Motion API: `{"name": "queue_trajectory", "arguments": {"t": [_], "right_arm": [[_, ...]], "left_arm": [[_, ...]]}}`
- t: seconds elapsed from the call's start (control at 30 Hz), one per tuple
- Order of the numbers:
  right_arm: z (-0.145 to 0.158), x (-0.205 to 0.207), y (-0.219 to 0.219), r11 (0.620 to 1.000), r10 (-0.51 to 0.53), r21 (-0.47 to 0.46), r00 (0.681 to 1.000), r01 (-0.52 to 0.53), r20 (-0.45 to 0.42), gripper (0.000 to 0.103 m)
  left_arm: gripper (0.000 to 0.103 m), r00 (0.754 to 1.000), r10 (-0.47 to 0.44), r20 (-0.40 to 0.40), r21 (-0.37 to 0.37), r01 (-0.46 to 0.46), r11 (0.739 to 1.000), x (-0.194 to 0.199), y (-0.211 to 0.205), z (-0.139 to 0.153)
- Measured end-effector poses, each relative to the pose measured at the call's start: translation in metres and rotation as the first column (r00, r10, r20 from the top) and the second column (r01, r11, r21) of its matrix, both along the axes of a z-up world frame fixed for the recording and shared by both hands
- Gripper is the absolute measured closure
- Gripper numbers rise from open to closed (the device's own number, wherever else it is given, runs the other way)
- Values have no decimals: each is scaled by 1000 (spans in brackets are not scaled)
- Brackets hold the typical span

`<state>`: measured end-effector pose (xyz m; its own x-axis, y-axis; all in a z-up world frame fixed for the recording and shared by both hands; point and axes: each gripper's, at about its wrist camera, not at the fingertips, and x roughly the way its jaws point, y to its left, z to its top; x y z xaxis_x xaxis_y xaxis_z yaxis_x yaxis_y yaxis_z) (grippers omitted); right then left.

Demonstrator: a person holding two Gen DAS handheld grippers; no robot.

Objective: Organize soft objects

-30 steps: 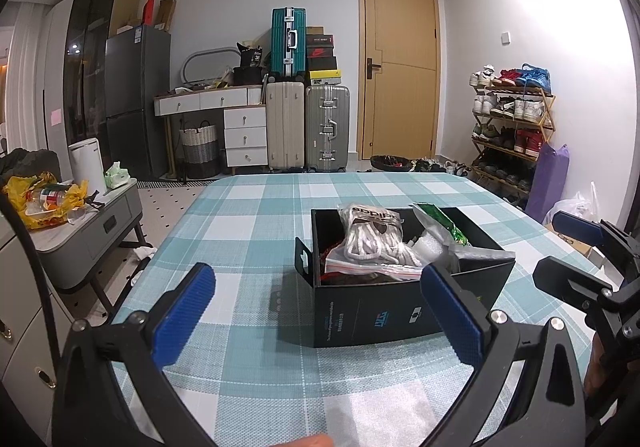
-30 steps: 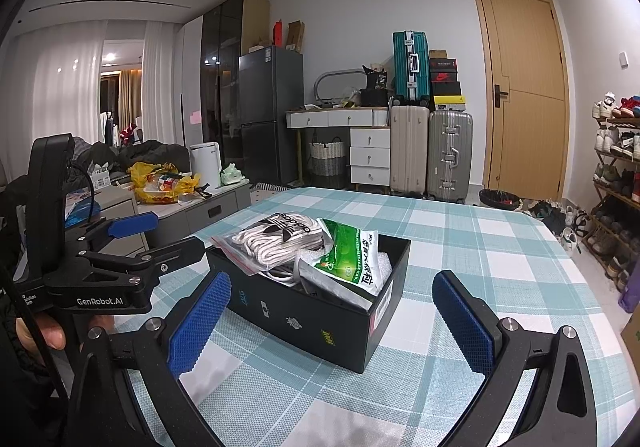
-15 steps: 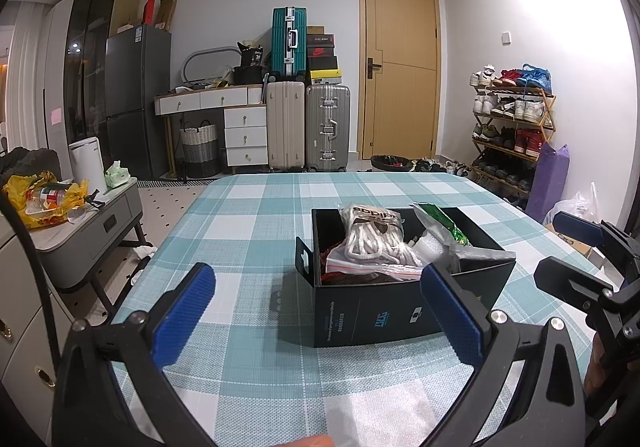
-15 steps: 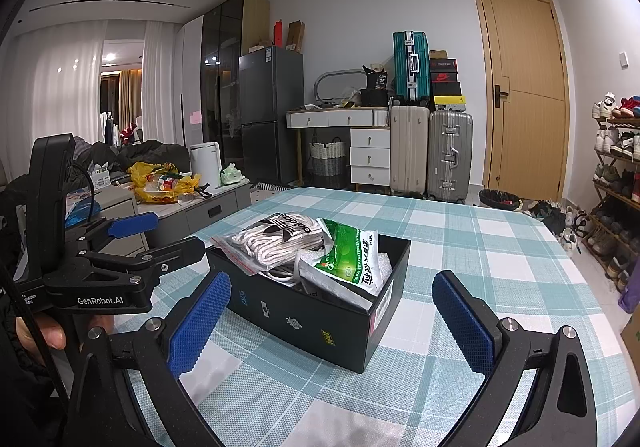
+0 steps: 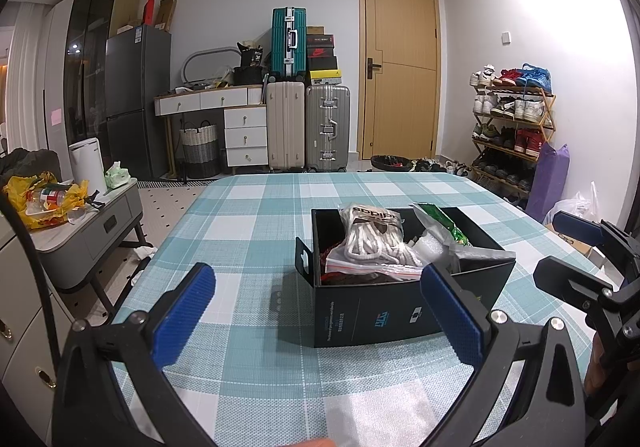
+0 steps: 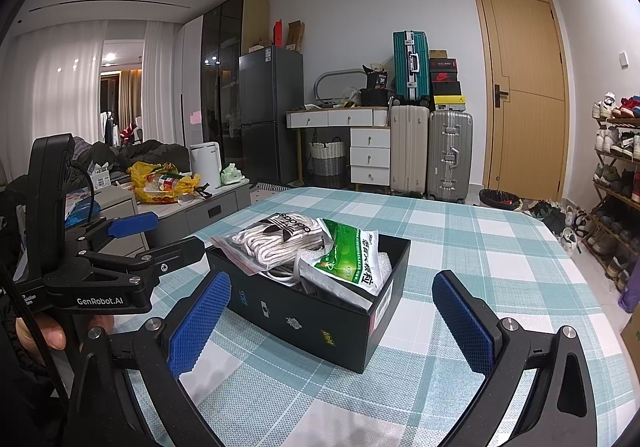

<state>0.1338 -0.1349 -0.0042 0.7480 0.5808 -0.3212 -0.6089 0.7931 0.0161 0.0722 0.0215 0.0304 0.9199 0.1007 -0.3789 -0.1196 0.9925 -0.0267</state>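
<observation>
A black open box (image 5: 372, 317) (image 6: 304, 315) stands on the checked tablecloth. Inside lie a clear bag of white cord (image 5: 374, 243) (image 6: 280, 239), a green and white packet (image 6: 352, 261) (image 5: 442, 225) and other soft packets. My left gripper (image 5: 316, 313) is open and empty, held back from the box's near wall. My right gripper (image 6: 330, 321) is open and empty, facing the box's corner. Each gripper shows at the edge of the other's view: the right one (image 5: 568, 251), the left one (image 6: 156, 235).
The table (image 5: 256, 231) carries a teal and white checked cloth. A grey side table (image 5: 92, 223) with a yellow bag stands left of it. Suitcases (image 5: 306, 127), a desk, a fridge and a door line the far wall. A shoe rack (image 5: 512, 127) stands at the right.
</observation>
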Motion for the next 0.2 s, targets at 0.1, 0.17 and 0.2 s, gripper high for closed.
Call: {"name": "queue_trajectory", "arguments": {"t": [0.1, 0.17, 0.2], "right_arm": [[0, 0, 0, 1000, 0, 0, 1000, 0, 0, 0], [0, 0, 0, 1000, 0, 0, 1000, 0, 0, 0], [0, 0, 0, 1000, 0, 0, 1000, 0, 0, 0]], "left_arm": [[0, 1000, -3, 3, -3, 3, 1000, 0, 0, 1], [0, 1000, -6, 4, -4, 6, 1000, -1, -1, 2], [0, 1000, -6, 3, -4, 6, 1000, -1, -1, 1]]}}
